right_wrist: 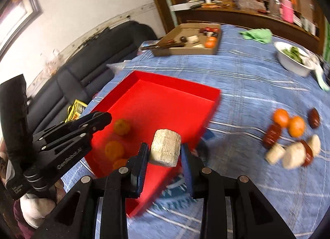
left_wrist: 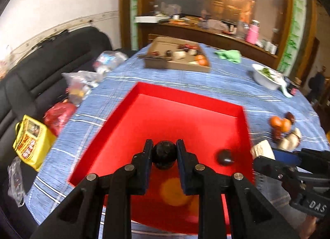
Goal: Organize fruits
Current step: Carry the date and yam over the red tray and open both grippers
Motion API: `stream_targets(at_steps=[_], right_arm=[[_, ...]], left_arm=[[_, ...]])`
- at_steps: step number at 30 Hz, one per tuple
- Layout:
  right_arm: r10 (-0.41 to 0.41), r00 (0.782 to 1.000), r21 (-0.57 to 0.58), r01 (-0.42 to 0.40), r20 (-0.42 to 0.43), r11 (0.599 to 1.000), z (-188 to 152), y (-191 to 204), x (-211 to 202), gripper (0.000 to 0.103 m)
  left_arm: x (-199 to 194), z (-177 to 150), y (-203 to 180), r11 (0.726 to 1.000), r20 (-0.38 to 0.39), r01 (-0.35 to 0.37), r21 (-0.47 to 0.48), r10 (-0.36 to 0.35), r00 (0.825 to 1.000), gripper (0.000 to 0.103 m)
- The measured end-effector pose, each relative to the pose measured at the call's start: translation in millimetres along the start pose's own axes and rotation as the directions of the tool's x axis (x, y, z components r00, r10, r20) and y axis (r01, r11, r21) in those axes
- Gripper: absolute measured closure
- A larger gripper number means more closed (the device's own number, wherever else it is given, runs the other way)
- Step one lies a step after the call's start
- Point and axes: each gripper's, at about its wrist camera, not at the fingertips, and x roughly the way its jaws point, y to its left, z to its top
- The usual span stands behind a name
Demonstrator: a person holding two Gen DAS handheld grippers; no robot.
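Note:
My left gripper [left_wrist: 164, 152] is shut on a dark round fruit [left_wrist: 165, 153] and holds it over the near part of the red tray [left_wrist: 185, 98]. A second dark fruit [left_wrist: 225, 157] and an orange [left_wrist: 175, 192] lie in the tray. My right gripper [right_wrist: 165, 152] is shut on a pale cylindrical piece [right_wrist: 165, 148] at the tray's near right edge [right_wrist: 214, 103]. Oranges [right_wrist: 122, 126] lie in the tray in that view. Loose oranges [right_wrist: 281, 117], dark brown fruits [right_wrist: 272, 136] and pale pieces [right_wrist: 292, 154] lie on the blue cloth to the right.
A cardboard box [left_wrist: 177, 56] with small items stands at the far side. A white bowl of greens [right_wrist: 292, 57] and a green cloth [right_wrist: 257, 35] are at the far right. Bags and a yellow packet [left_wrist: 33, 146] lie on the black sofa at the left.

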Motion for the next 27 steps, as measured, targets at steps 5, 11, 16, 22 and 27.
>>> stream_targets(at_steps=[5, 11, 16, 22, 27], right_arm=[[-0.01, 0.999, -0.037, 0.009, -0.034, 0.999, 15, 17, 31, 0.068], [-0.044, 0.995, -0.062, 0.038, -0.091, 0.997, 24, 27, 71, 0.068], [-0.061, 0.993, -0.089, 0.052, -0.104, 0.995, 25, 34, 85, 0.067], [-0.07, 0.994, -0.099, 0.062, -0.079, 0.993, 26, 39, 81, 0.06], [-0.093, 0.995, -0.107, 0.089, -0.037, 0.99, 17, 39, 58, 0.06]], left_arm=[[17, 0, 24, 0.997, -0.026, -0.069, -0.044, 0.068, 0.997, 0.081], [27, -2, 32, 0.99, -0.031, -0.125, -0.062, 0.123, 0.992, 0.081], [24, -2, 39, 0.984, -0.013, -0.146, -0.099, 0.145, 0.989, 0.058], [5, -2, 43, 0.975, 0.04, -0.188, -0.116, 0.194, 0.98, 0.044], [-9, -3, 40, 0.972, 0.07, -0.2, -0.124, 0.209, 0.975, 0.037]])
